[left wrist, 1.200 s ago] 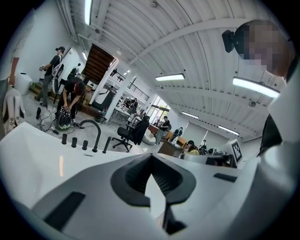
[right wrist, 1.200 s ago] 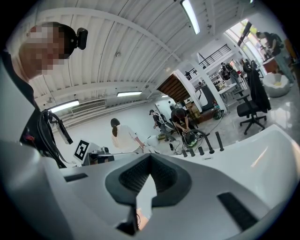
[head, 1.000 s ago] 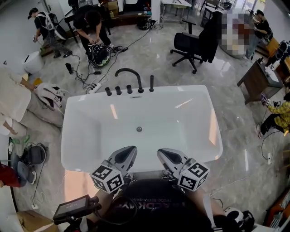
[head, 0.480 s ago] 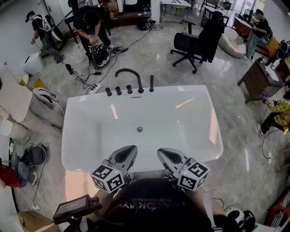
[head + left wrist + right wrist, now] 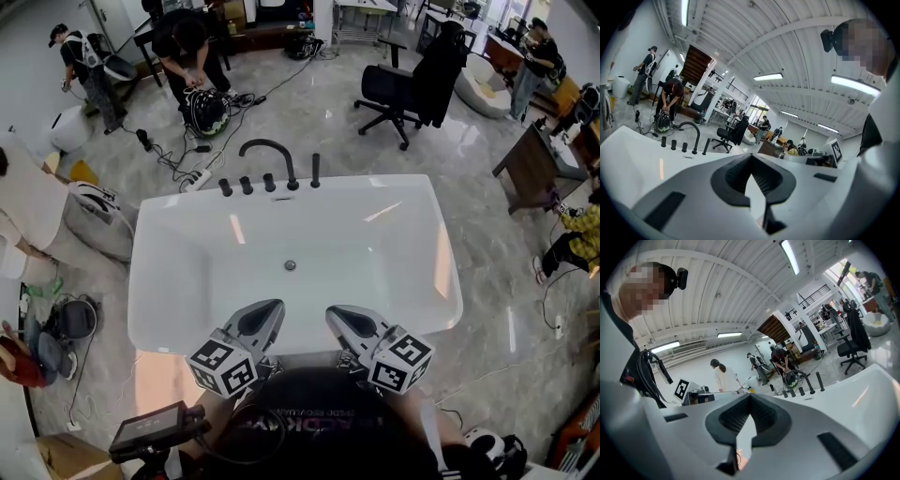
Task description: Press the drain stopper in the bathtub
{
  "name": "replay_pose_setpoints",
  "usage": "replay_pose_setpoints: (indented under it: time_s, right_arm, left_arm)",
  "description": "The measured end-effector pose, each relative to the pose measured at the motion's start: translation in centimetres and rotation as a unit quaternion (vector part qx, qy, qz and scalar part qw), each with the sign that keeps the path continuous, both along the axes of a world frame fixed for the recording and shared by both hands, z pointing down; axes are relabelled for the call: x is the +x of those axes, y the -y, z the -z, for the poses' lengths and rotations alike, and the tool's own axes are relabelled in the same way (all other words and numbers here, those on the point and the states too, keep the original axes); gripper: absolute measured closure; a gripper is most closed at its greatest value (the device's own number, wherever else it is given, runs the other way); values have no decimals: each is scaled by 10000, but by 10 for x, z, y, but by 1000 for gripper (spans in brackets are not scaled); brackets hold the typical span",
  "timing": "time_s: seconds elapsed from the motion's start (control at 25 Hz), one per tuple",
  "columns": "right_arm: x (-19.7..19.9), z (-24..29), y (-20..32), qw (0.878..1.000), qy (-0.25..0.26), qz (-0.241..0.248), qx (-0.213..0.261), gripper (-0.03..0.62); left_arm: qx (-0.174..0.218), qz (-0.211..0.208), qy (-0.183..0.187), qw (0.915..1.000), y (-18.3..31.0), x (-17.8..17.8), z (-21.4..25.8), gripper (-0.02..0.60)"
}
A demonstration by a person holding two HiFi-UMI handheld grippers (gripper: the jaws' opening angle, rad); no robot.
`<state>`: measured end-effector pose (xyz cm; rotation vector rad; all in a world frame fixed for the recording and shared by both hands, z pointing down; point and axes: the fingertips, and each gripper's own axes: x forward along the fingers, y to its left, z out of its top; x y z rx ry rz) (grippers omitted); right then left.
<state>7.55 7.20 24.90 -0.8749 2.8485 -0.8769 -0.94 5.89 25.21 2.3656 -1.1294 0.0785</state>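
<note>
White bathtub [image 5: 178, 281], viewed steeply from above. Left hand-held gripper [image 5: 266, 316] and right hand-held gripper [image 5: 342, 319] are held side by side over the near rim, tips toward the basin. On each, the 2 jaws are together with nothing between them. Drain stopper [image 5: 290, 265] is a small round metal disc on the tub floor near its centre, well apart from both. An arched black faucet [image 5: 269, 153] stands on the far rim with 3 short knobs [image 5: 247, 186] beside it.
</note>
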Motion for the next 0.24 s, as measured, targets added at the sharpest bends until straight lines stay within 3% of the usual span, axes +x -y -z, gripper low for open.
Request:
replay_pose_setpoints:
  time_s: [0.24]
  right_arm:
    - [-6,2,0,10000,-42,44,35,580]
  left_arm:
    - [-4,19,-9,10000,0,-5,0,574]
